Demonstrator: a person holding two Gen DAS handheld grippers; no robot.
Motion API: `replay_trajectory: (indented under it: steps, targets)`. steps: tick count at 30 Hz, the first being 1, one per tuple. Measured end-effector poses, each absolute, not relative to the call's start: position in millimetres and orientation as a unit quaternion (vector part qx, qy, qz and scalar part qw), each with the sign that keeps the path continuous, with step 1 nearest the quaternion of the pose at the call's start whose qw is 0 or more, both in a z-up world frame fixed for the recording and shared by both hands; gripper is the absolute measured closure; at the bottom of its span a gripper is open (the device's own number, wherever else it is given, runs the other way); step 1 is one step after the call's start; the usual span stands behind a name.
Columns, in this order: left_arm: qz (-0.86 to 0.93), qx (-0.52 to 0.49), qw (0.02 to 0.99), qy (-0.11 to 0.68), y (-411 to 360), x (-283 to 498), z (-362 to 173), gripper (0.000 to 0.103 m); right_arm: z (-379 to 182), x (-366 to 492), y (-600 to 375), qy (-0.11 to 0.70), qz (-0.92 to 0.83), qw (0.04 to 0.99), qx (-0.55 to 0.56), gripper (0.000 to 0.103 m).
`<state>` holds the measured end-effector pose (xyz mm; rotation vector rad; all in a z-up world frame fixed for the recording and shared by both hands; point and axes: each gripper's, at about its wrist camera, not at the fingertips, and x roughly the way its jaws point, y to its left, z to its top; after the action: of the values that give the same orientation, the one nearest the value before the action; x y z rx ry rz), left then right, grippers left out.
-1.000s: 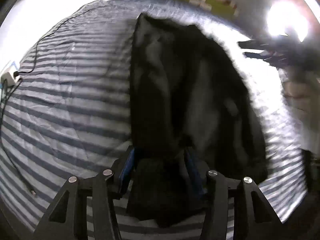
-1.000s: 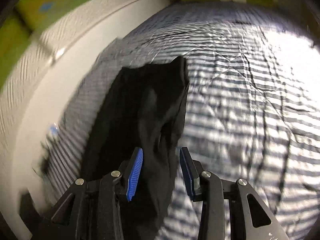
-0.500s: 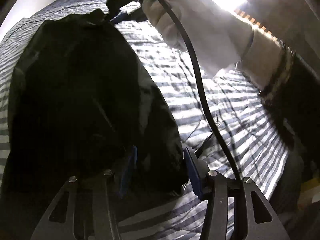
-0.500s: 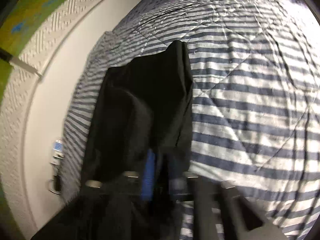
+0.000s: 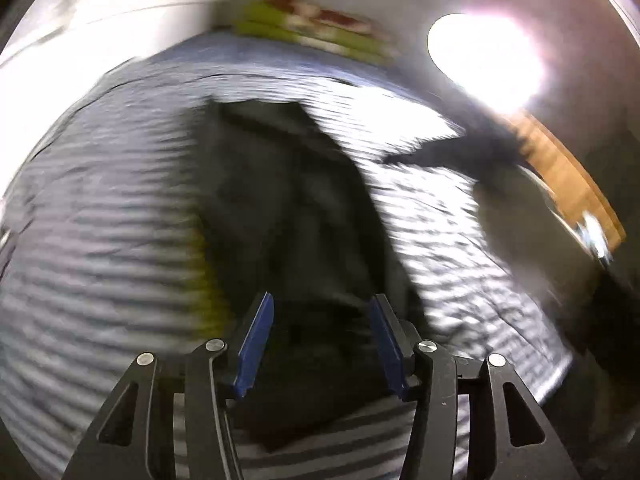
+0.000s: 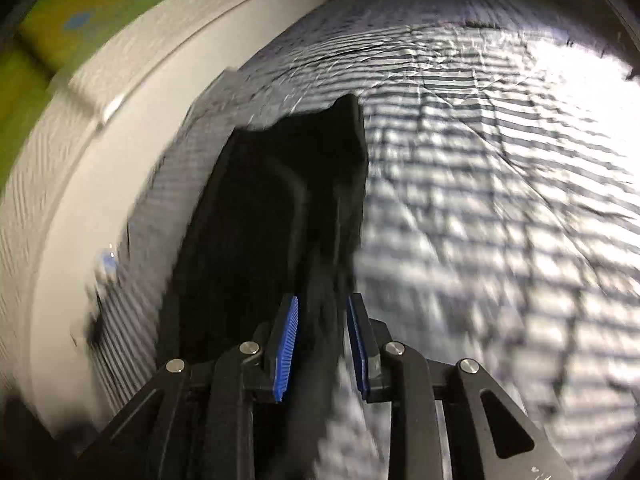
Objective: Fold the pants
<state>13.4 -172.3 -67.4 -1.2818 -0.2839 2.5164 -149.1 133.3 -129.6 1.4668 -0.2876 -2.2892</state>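
Note:
The black pants (image 5: 280, 208) lie lengthwise on the striped bed cover (image 5: 100, 240), blurred by motion. My left gripper (image 5: 320, 342) hovers over their near end, open wide, with dark cloth below the gap and nothing pinched. In the right wrist view the pants (image 6: 256, 216) stretch away to a raised corner. My right gripper (image 6: 322, 340) is at their near right edge, its blue pads a narrow gap apart with a fold of cloth running between them; I see no pinch. In the left wrist view the right gripper (image 5: 440, 154) is a dark shape beside the pants' right edge.
A white bed frame or wall panel (image 6: 80, 168) runs along the left of the bed. Green and patterned bedding (image 5: 320, 32) lies at the far end. A bright lamp (image 5: 484, 68) glares at the upper right, beside a wooden edge (image 5: 568, 184).
The left view has swung back from the person's gloved hand to look down the length of the pants. The right gripper's pads have widened since half a second ago.

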Motion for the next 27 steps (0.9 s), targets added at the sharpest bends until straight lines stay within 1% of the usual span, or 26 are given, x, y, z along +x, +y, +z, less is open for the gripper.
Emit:
replay_trajectory:
  steps: [1, 4, 6, 8, 12, 15, 16, 17, 18, 19, 20, 21, 22, 24, 25, 27]
  targets:
    - [0.873, -0.452, 0.131, -0.126, -193.9, 18.5, -71.6, 0.050, -125.8, -128.1, 132.2, -0.088, -0.821, 0.214, 0.522, 0.080]
    - [0.871, -0.451, 0.115, -0.155, -228.1, 31.6, -75.0, 0.048, -121.7, -64.0, 125.3, -0.062, -0.815, 0.248, 0.519, 0.080]
    - [0.860, -0.456, 0.122, -0.192, -236.0, 33.3, -79.6, 0.038, -127.3, -28.9, 118.5, -0.045, -0.810, 0.259, 0.523, 0.080]
    - [0.846, -0.463, 0.146, -0.220, -226.7, 36.0, -84.9, 0.038, -135.8, -4.1, 109.4, -0.028, -0.811, 0.262, 0.522, 0.080]
    - [0.848, -0.481, 0.140, -0.173, -193.8, 30.8, -91.6, 0.035, -154.2, 20.0, 90.8, 0.000, -0.806, 0.268, 0.527, 0.080]
    - [0.849, -0.493, 0.118, -0.151, -189.5, 20.2, -99.1, 0.035, -145.7, 39.3, 85.0, 0.038, -0.817, 0.275, 0.506, 0.080]
    - [0.848, -0.496, 0.113, -0.150, -190.5, 21.7, -99.6, 0.036, -143.8, 42.7, 84.0, 0.049, -0.819, 0.279, 0.499, 0.077]
    - [0.846, -0.500, 0.111, -0.149, -191.0, 20.1, -103.6, 0.036, -141.8, 48.4, 82.3, 0.060, -0.819, 0.284, 0.494, 0.072]
    - [0.843, -0.505, 0.106, -0.151, -192.7, 20.0, -106.1, 0.040, -141.0, 52.2, 79.0, 0.073, -0.821, 0.285, 0.489, 0.068]
    - [0.840, -0.509, 0.101, -0.160, -195.0, 17.5, -109.6, 0.044, -141.3, 55.1, 74.7, 0.084, -0.824, 0.284, 0.484, 0.062]
    - [0.833, -0.515, 0.103, -0.174, -198.8, 16.3, -113.6, 0.054, -142.6, 61.9, 70.4, 0.098, -0.825, 0.287, 0.477, 0.061]
    - [0.827, -0.520, 0.107, -0.185, -200.5, 14.3, -116.3, 0.067, -144.4, 63.1, 65.0, 0.110, -0.826, 0.284, 0.474, 0.061]
    - [0.821, -0.525, 0.108, -0.197, -203.2, 12.2, -120.0, 0.073, -146.3, 64.6, 58.0, 0.123, -0.828, 0.280, 0.470, 0.061]
    - [0.815, -0.533, 0.101, -0.205, -204.9, 8.7, -122.7, 0.092, -153.6, 69.6, 47.0, 0.155, -0.829, 0.277, 0.460, 0.061]
    - [0.813, -0.533, 0.097, -0.212, -206.5, 8.3, -122.6, 0.093, -156.5, 71.4, 43.4, 0.166, -0.832, 0.274, 0.453, 0.061]
    - [0.800, -0.524, 0.114, -0.269, -212.8, 12.3, -118.0, 0.094, -158.8, 70.7, 42.8, 0.179, -0.833, 0.255, 0.458, 0.079]
